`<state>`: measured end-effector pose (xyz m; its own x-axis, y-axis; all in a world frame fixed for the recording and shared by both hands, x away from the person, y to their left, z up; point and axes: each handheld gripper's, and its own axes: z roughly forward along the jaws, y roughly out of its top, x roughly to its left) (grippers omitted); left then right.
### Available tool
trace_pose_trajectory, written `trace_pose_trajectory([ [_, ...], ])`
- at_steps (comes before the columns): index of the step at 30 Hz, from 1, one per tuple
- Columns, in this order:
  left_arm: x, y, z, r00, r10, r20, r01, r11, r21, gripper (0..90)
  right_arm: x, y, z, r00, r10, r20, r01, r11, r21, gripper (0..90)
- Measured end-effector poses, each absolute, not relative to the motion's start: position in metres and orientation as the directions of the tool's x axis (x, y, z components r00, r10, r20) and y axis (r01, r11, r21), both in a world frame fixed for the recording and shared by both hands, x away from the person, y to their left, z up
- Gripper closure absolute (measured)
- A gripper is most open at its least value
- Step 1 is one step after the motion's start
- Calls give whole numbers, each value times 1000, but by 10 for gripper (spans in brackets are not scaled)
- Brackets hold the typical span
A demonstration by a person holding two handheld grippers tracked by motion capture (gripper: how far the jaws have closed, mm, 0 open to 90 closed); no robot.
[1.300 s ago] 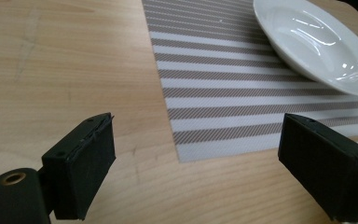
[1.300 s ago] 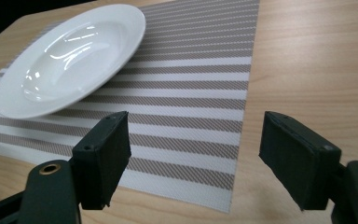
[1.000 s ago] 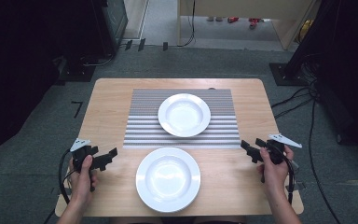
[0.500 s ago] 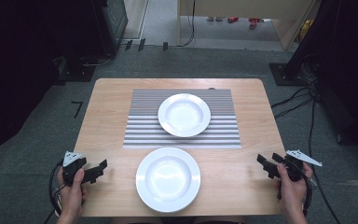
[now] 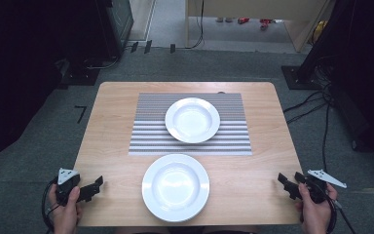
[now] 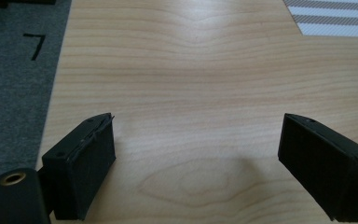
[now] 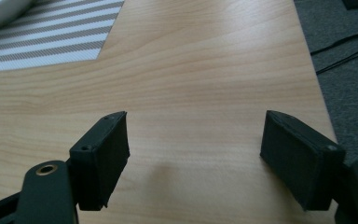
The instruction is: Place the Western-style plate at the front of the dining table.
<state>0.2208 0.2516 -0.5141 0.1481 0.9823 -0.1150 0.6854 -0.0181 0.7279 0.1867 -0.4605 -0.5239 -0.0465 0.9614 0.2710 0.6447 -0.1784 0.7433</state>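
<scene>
Between steps, looks like: left gripper [image 5: 93, 185] lower left, right gripper [image 5: 288, 184] lower right, both wide open, empty. Next up, probably reaching for near plate [image 5: 175, 186].

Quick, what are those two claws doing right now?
Left claw: open, holding nothing.
Right claw: open, holding nothing.

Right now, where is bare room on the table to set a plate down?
Bare wood lies left of the mat, right of it, and beside the near plate toward each gripper. The middle is crowded: the far plate covers the mat's centre.
</scene>
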Motion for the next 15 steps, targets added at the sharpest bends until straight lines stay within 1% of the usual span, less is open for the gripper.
trace_pose_trajectory([
  [3,215,251,-515,157,984,-86,683,-45,729,112,182,-461,-524,-39,975,217,649,-140,747,237],
  [7,212,243,-518,170,985,-1,678,-116,726,112,180,-453,-525,-54,991,120,658,-55,751,216],
  [10,213,240,-519,175,985,3,674,-122,728,106,182,-443,-525,-65,996,64,670,-4,742,169],
  [12,213,240,-519,176,984,2,674,-122,728,104,183,-437,-526,-71,997,31,683,26,730,119],
  [15,213,241,-519,182,983,2,675,-126,727,99,183,-436,-526,-75,997,30,685,30,728,108],
])
